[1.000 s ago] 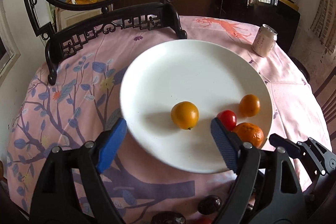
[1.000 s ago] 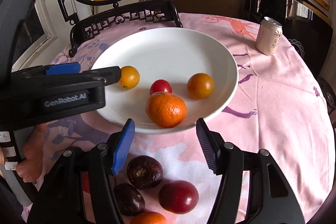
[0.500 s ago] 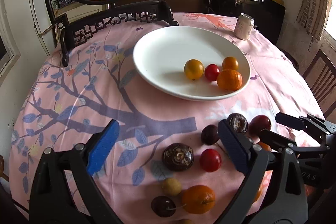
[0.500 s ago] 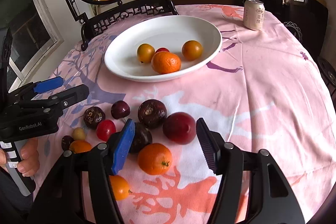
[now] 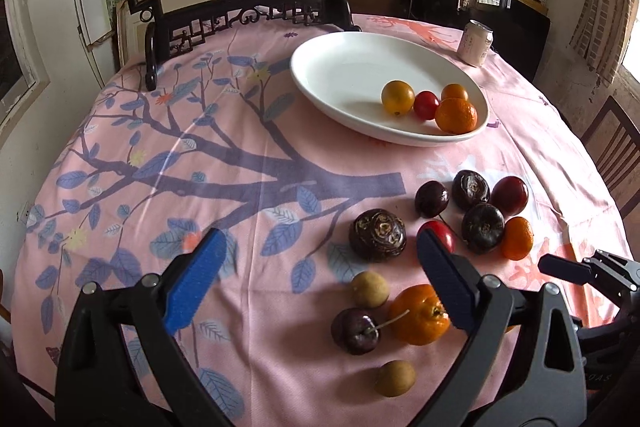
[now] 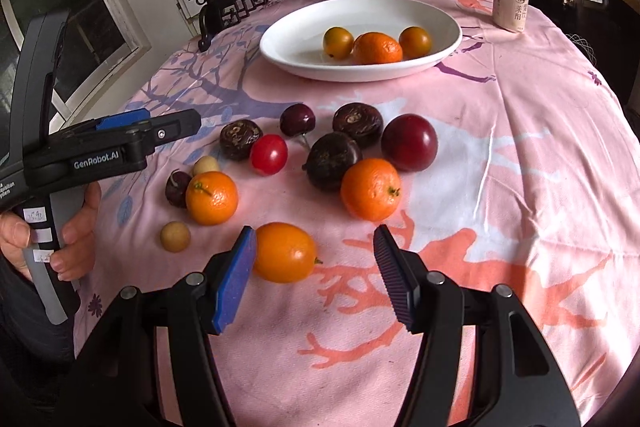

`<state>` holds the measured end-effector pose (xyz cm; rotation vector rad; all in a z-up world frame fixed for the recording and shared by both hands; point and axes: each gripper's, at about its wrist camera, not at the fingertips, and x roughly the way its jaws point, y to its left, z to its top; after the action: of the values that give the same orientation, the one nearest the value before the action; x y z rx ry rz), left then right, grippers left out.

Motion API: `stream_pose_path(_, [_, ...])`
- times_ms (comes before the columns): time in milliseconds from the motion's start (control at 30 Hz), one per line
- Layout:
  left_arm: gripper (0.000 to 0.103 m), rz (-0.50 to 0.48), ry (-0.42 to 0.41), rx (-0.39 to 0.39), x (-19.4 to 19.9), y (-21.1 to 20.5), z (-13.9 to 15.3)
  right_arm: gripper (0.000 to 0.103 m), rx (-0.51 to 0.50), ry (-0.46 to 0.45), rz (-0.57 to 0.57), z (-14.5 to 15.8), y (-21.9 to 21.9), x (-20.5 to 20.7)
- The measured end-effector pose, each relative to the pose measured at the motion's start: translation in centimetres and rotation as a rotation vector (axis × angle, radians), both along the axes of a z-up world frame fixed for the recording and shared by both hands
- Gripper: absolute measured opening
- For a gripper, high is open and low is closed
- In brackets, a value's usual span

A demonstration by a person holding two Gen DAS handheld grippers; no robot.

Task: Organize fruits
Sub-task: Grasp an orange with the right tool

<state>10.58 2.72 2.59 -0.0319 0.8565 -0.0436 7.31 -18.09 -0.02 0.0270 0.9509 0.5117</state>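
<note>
A white plate (image 5: 344,67) at the far side of the table holds a yellow-orange fruit (image 5: 397,97), a cherry tomato (image 5: 425,105), a small orange fruit (image 5: 454,92) and a mandarin (image 5: 456,115); the plate also shows in the right wrist view (image 6: 304,39). Several loose fruits lie on the cloth nearer me: dark passion fruits (image 6: 358,120), a plum (image 6: 409,142), mandarins (image 6: 370,189), a cherry tomato (image 6: 269,154), an oval kumquat (image 6: 285,251). My left gripper (image 5: 320,279) is open and empty above the cloth. My right gripper (image 6: 316,259) is open, the kumquat beside its left finger.
A drink can (image 6: 510,4) stands at the far right of the table. A dark carved stand with a round deer picture (image 5: 240,7) stands behind the plate. The left gripper's body and the hand holding it (image 6: 76,163) are at the left of the right wrist view.
Both grippers have pulled back from the plate toward the near side of the table. The loose fruits now lie in front of them. Both stayed open.
</note>
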Motion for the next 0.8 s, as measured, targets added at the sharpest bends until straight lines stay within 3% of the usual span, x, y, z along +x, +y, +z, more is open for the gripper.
stream_pose_path(167, [0.097, 0.006, 0.019, -0.053, 0.2, 1.1, -0.8, 0.061, -0.043, 0.010, 0.032, -0.7, 1.7, -0.5])
stream_pose_path(367, [0.097, -0.010, 0.017, -0.051, 0.0, 1.1, -1.0, 0.060, -0.109, -0.004, 0.013, -1.8, 3.1, 0.1])
stream_pose_path(400, [0.098, -0.014, 0.020, -0.053, 0.0, 1.0, -1.1, 0.051, -0.111, -0.011, 0.007, -1.8, 3.1, 0.2])
stream_pose_path(433, [0.098, -0.017, 0.021, -0.051, 0.0, 1.0, -1.1, 0.043, -0.102, -0.015, 0.011, -1.8, 3.2, 0.3])
stream_pose_path(467, [0.098, -0.019, 0.022, -0.046, 0.0, 0.9, -1.2, 0.042, -0.093, -0.018, 0.018, -1.7, 3.3, 0.3])
stream_pose_path(800, [0.097, -0.026, 0.035, -0.030, -0.8, 0.6, -0.9, 0.042, 0.032, -0.009, -0.005, -1.9, 1.1, 0.9])
